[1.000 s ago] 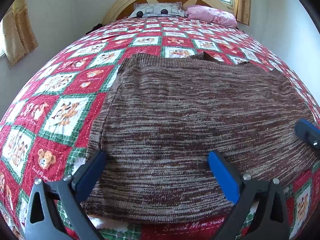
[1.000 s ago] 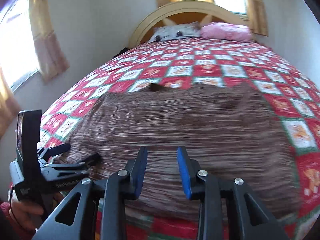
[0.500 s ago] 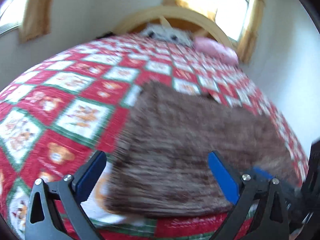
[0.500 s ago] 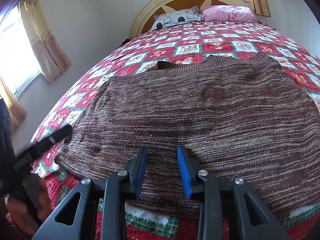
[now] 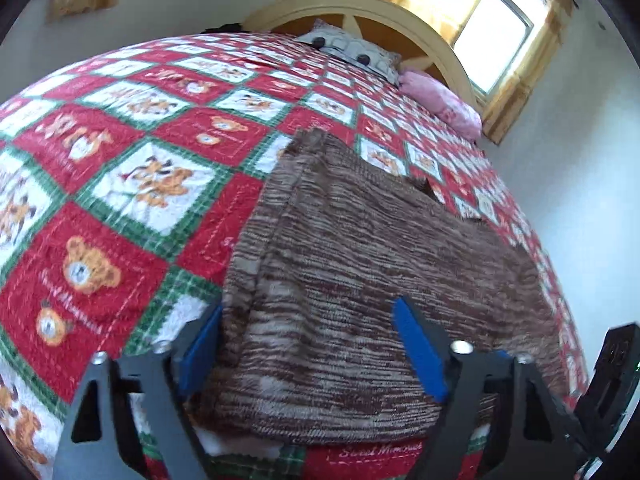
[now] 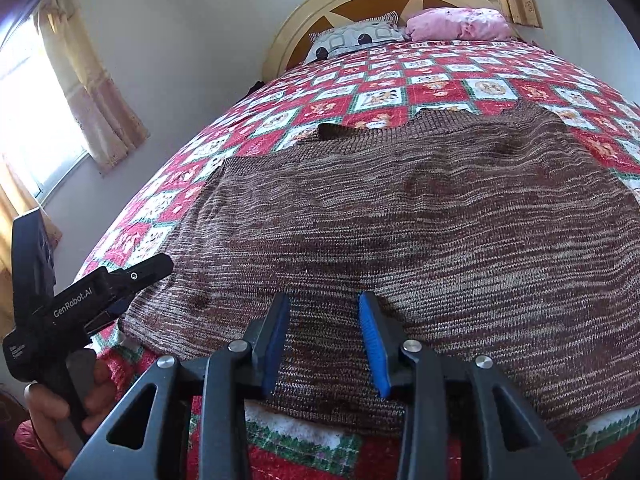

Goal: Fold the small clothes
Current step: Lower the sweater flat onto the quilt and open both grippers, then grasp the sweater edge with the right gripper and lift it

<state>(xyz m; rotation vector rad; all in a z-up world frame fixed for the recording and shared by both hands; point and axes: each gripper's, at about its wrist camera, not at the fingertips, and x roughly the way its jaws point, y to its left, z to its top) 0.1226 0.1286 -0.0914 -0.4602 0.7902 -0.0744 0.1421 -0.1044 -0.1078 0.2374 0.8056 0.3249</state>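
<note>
step: taking hold of near hem for first fold | brown knit garment (image 6: 400, 216) flat on bed quilt (image 5: 120, 184) | left hand-held gripper (image 5: 308, 352) jaws just closing, straddling the near-left corner, seemingly not pinching | right hand-held gripper (image 6: 324, 344) parted over hem, ungripped | next: both pinch hem, lift toward pillows

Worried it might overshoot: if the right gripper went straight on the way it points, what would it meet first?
Probably the brown knitted garment lying on the red patchwork bedspread; the right gripper is open just above its near hem, though depth is unclear.

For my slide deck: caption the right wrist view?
Right gripper open above brown knit garment on teddy-bear quilt.
</note>
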